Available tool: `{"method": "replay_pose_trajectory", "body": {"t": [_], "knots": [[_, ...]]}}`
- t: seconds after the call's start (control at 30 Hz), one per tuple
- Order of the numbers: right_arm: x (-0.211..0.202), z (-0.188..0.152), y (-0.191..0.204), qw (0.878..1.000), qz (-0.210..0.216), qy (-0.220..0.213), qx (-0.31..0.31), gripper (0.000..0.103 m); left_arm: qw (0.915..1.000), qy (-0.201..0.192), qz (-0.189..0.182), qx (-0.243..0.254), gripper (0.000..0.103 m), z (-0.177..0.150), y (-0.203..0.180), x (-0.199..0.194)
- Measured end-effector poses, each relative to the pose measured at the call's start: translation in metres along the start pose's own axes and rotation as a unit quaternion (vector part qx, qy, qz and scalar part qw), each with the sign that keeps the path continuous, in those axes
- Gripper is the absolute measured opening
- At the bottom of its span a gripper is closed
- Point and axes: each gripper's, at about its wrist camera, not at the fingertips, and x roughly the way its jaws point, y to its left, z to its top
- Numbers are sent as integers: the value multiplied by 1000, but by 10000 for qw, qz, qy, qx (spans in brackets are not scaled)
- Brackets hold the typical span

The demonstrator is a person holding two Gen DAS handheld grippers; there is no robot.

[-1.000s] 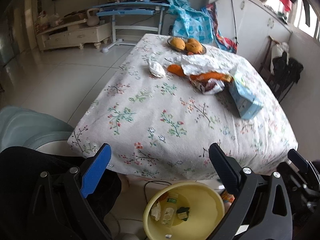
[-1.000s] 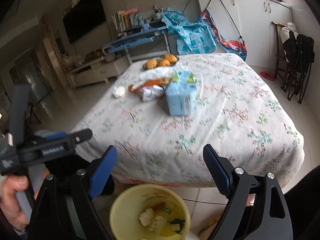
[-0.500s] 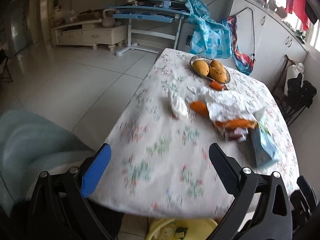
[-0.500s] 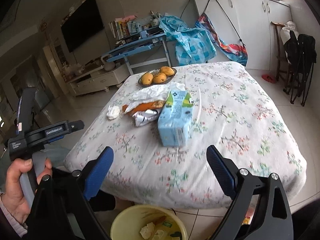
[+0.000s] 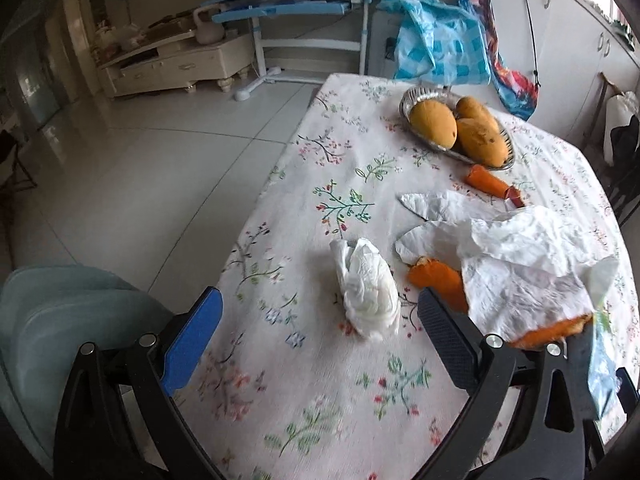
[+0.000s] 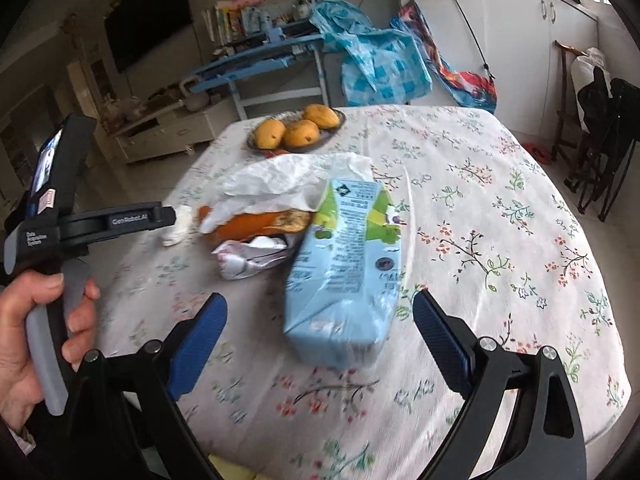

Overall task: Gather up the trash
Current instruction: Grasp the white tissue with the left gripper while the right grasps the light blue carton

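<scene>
On the floral tabletop (image 5: 320, 380) lie one crumpled white tissue wad (image 5: 368, 288), one pale blue drink carton (image 6: 344, 272) tipped on its side, one crinkled foil wrapper (image 6: 250, 258) at the carton's 9 o'clock, and a white plastic bag (image 5: 520, 264) draped over orange peels (image 5: 438, 280). Three mangoes (image 5: 434, 122) sit in one dish at 12 o'clock. The left tongs (image 5: 316, 344) are spread wide, the wad just ahead of them; the right tongs (image 6: 320, 340) are spread either side of the carton's near end, not touching it.
</scene>
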Motion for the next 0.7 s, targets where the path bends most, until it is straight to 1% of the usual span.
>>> {"method": "replay_pose_trajectory", "body": {"t": [0.1,0.13,0.17,0.2,0.23,0.27,0.3,0.33,0.43,0.5,0.63,0.7], "knots": [[7,-1,-6,9999,-128,72,40,90,9999,22,15,122,95,-1,-7,7],[9,-2,-7,9998,-139,92,62,86,9999,21,7,172,92,-1,-10,9],[10,-2,-10,9998,-137,116,91,82,9998,19,-13,216,82,-1,-12,9],[12,-3,-12,9997,-117,152,123,75,9996,49,-90,267,75,-2,-14,11],[13,-3,-13,9997,-94,177,147,65,9993,120,-205,298,57,-3,-16,13],[13,-3,-15,9996,-45,196,174,59,9992,103,-204,332,44,-4,-17,13],[13,-4,-17,9995,17,230,216,56,9989,75,-274,369,36,-5,-18,12],[13,-4,-17,9994,48,228,241,56,9985,87,-392,362,23,-5,-18,11],[7,-5,-22,9983,281,191,481,56,9977,107,-634,214,19,-9,-13,7],[3,-5,-29,9963,460,155,711,56,9969,64,-773,133,18,-12,-10,0],[-5,-8,-44,9895,777,106,1213,56,9954,-109,-927,206,18,-20,-14,-16],[-9,-10,-48,9873,848,80,1341,56,9945,-226,-983,277,18,-23,-18,-26]]}}
